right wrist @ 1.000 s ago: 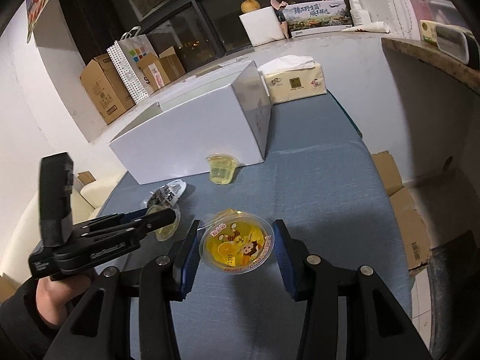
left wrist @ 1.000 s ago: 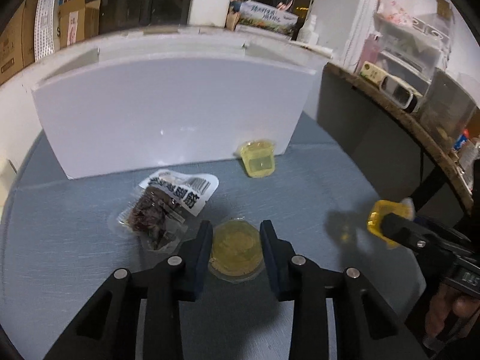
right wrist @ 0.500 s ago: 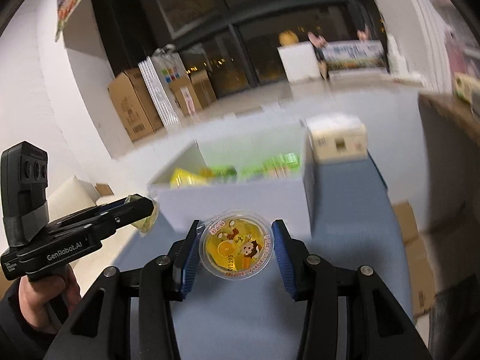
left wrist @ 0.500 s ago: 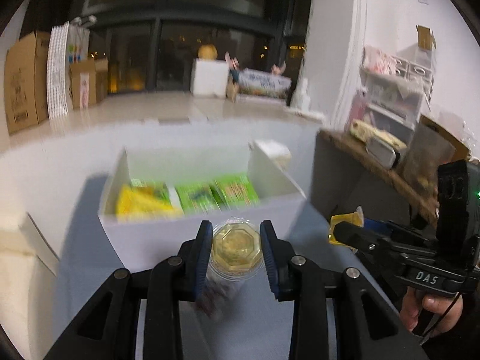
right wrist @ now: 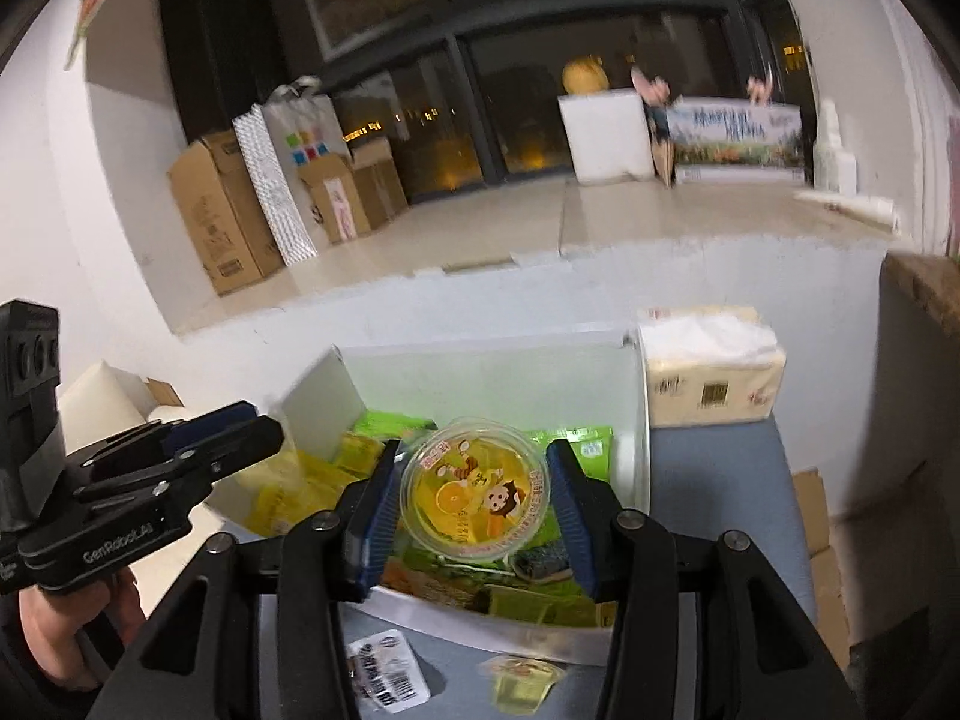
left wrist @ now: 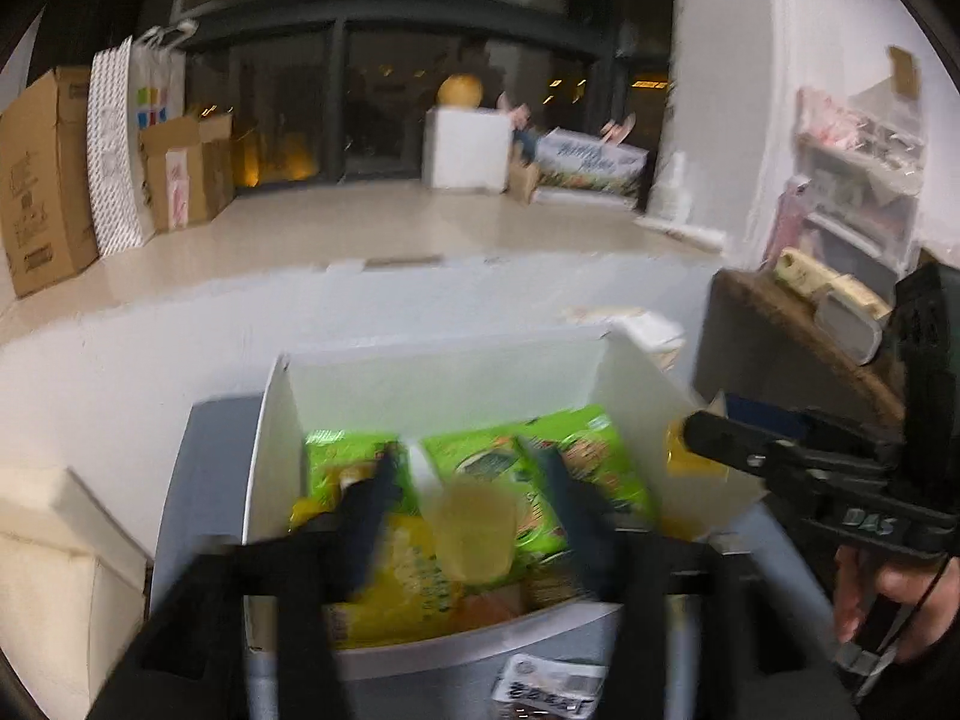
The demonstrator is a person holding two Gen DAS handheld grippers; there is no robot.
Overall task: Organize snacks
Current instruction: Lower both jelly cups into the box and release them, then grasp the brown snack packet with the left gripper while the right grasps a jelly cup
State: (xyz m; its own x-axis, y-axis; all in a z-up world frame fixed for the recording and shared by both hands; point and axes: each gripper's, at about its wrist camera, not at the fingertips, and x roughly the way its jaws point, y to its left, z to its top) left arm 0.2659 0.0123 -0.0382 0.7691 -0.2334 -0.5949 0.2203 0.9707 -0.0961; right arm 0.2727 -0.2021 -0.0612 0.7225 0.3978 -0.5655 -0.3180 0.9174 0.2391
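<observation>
A white open box point(left wrist: 270, 420) point(right wrist: 636, 420) holds green and yellow snack packets point(left wrist: 576, 456). My left gripper point(left wrist: 474, 498) is over the box with its fingers spread, and a clear yellow jelly cup point(left wrist: 474, 531) lies loose between them above the packets; the view is blurred. My right gripper point(right wrist: 474, 495) is shut on an orange jelly cup with a cartoon lid point(right wrist: 474, 492), held over the box. The right gripper also shows in the left wrist view point(left wrist: 708, 438). The left gripper shows in the right wrist view point(right wrist: 240, 438).
On the grey table in front of the box lie a small yellow jelly cup point(right wrist: 522, 684) and a dark snack packet with a white label point(right wrist: 384, 672) point(left wrist: 546, 690). A tissue pack point(right wrist: 708, 372) stands right of the box. A wooden shelf point(left wrist: 798, 330) runs along the right.
Both grippers moved forward over the open box. The left gripper's fingers have spread and its jelly cup has come free over the packets. The right gripper still holds its cup.
</observation>
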